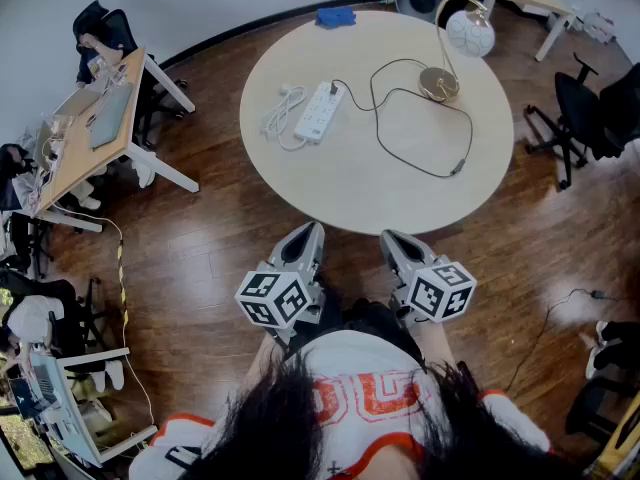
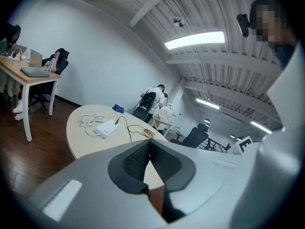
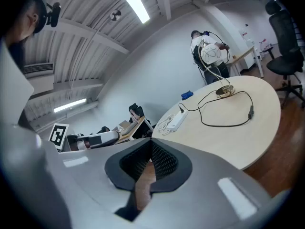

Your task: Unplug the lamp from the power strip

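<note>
A white power strip (image 1: 318, 111) lies on the left half of the round table (image 1: 400, 203), its white cord (image 1: 279, 116) coiled beside it. The lamp's black plug (image 1: 333, 88) sits in the strip's far end. Its black cord (image 1: 420, 163) loops across the table to the brass lamp base (image 1: 438, 83) under the white globe (image 1: 470, 33). Both grippers hang short of the table's near edge, over the floor and well away from the strip. The left gripper (image 1: 305, 233) (image 2: 149, 142) is shut and empty. The right gripper (image 1: 393, 238) (image 3: 151, 143) is shut and empty too.
A blue cloth (image 1: 336, 15) lies at the table's far edge. A wooden desk (image 1: 90, 128) with a laptop stands to the left. Black office chairs (image 1: 585, 118) stand to the right. A thin cable (image 1: 545, 318) trails over the wooden floor at the right.
</note>
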